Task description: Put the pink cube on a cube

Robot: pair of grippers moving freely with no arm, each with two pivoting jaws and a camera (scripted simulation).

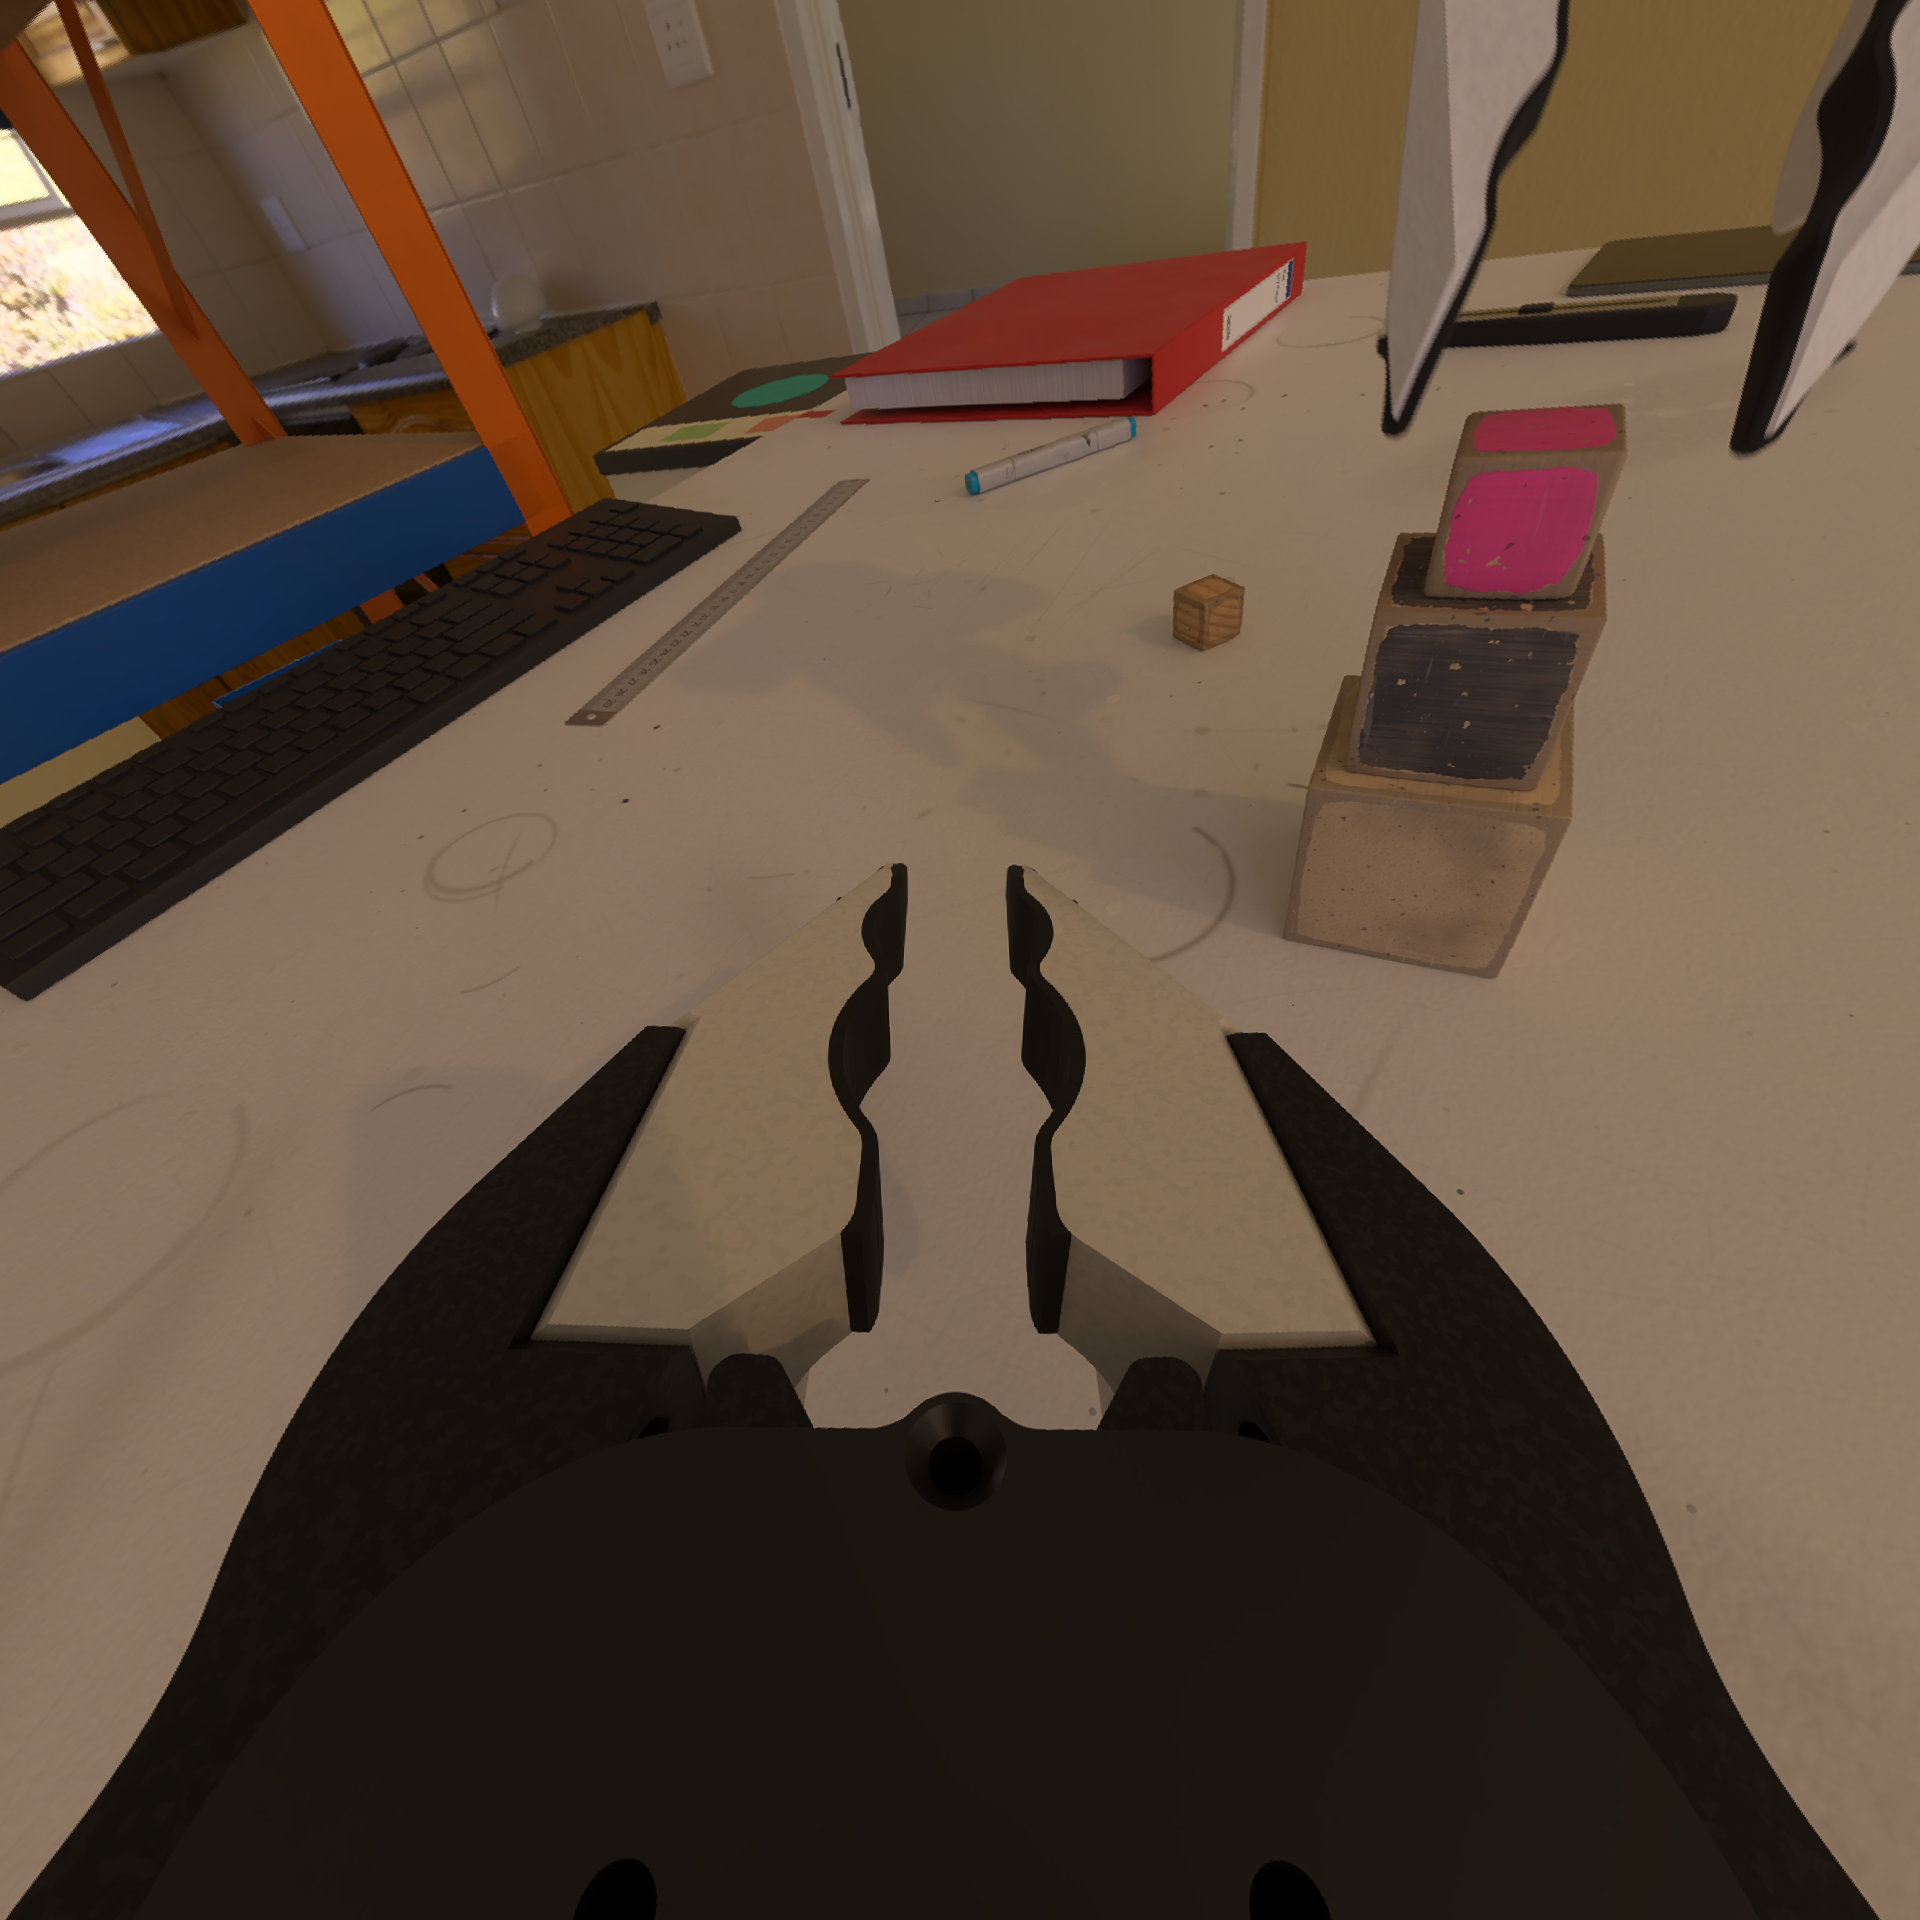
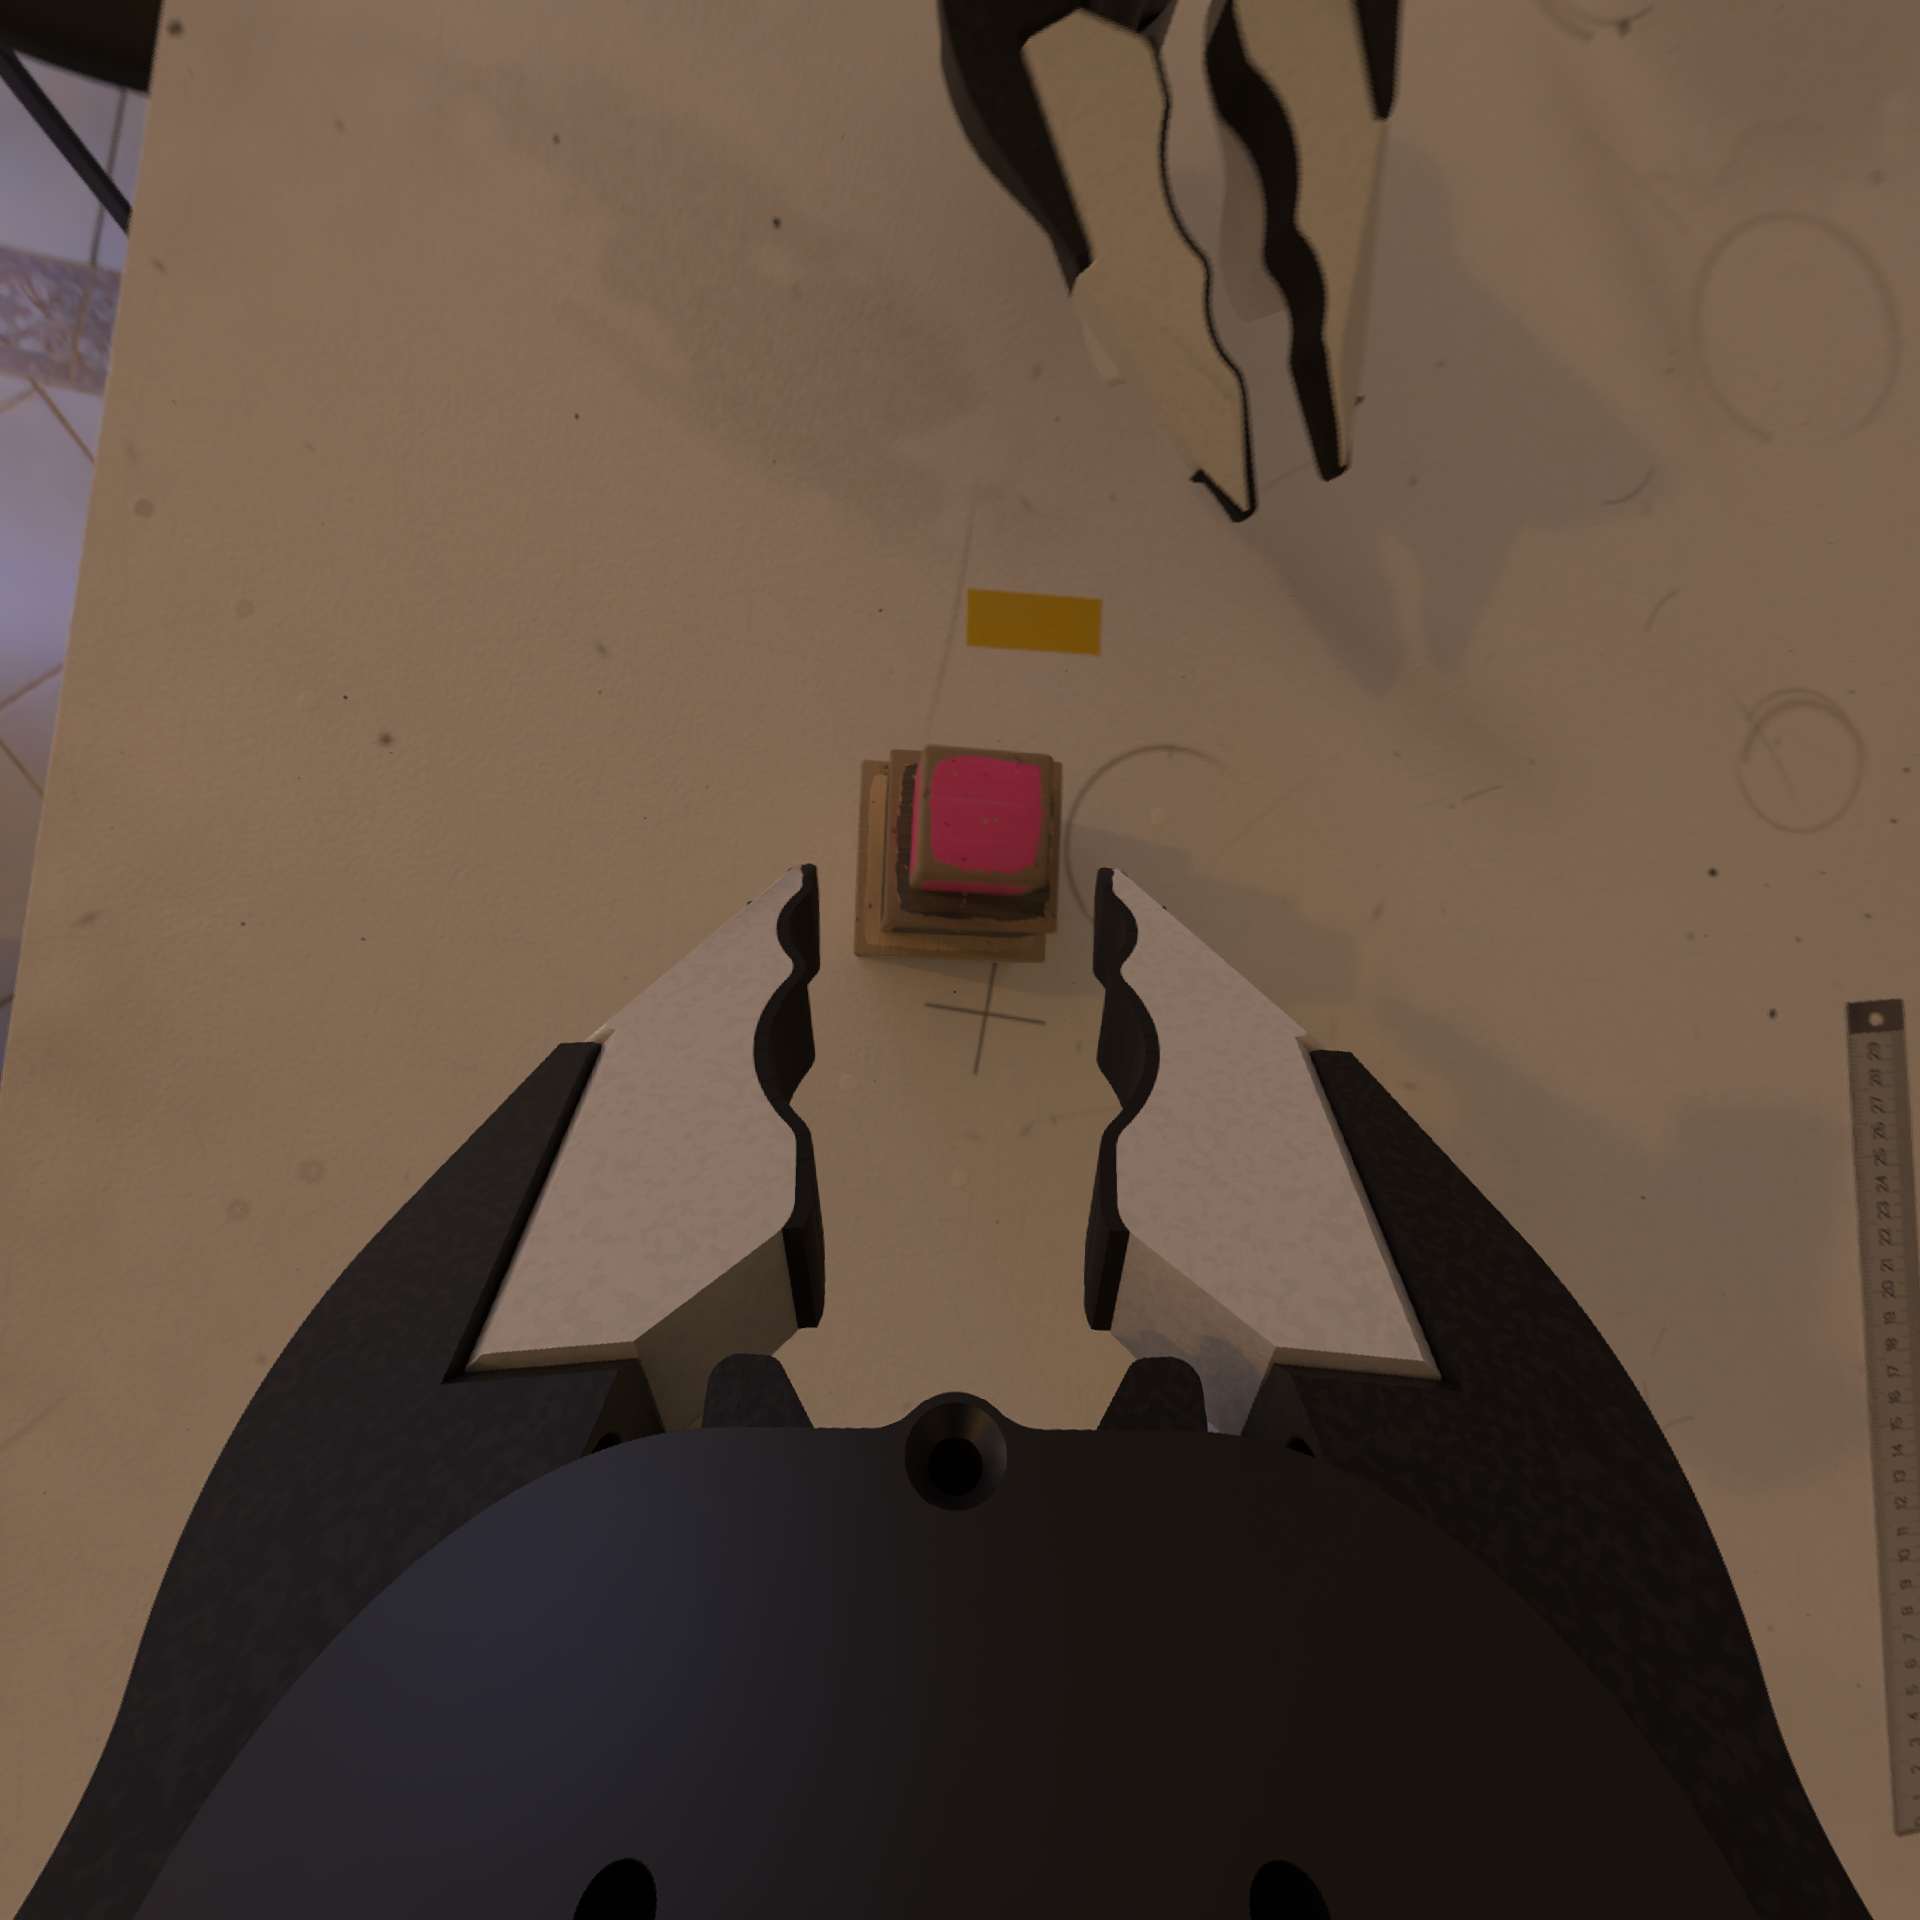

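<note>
Three-cube stack on the white bench (image 1: 935, 748): pink-faced wooden cube (image 1: 1519, 525) atop black-faced cube (image 1: 1470, 698) atop plain beige cube (image 1: 1423, 873), one small wooden cube (image 1: 1207, 612) apart; left tongs (image 1: 956, 883) narrow, right tongs (image 2: 956, 883) wide, both empty.

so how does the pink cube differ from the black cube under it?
The pink cube is smaller than the black cube. Pink tops the stack; black sits in the middle, on a pale cube. Pink is set toward one side of black's top, not centred. Both have worn wooden edges.
</note>
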